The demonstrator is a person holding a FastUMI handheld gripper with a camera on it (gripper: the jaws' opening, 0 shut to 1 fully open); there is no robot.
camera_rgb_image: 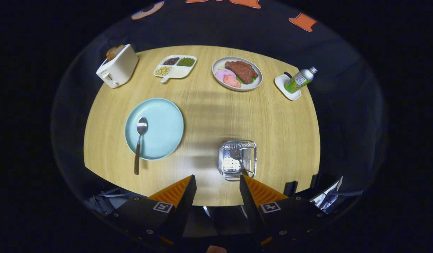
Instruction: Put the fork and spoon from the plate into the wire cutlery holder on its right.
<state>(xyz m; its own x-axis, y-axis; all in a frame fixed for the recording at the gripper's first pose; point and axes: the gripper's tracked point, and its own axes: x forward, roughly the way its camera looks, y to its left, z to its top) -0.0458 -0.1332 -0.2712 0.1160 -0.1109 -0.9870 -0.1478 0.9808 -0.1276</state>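
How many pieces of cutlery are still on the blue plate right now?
1. A spoon lies on the blue plate, its handle overhanging the near rim. The fork already stands in the wire cutlery holder, just ahead of the open, empty hand-held gripper.

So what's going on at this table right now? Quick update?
Gripper open, holding nothing, above the table's near edge. Fork already in the wire holder. Spoon on the blue plate, handle over the rim. Path to it clear.

Gripper (216, 182) high up, 2 fingers apart, empty.
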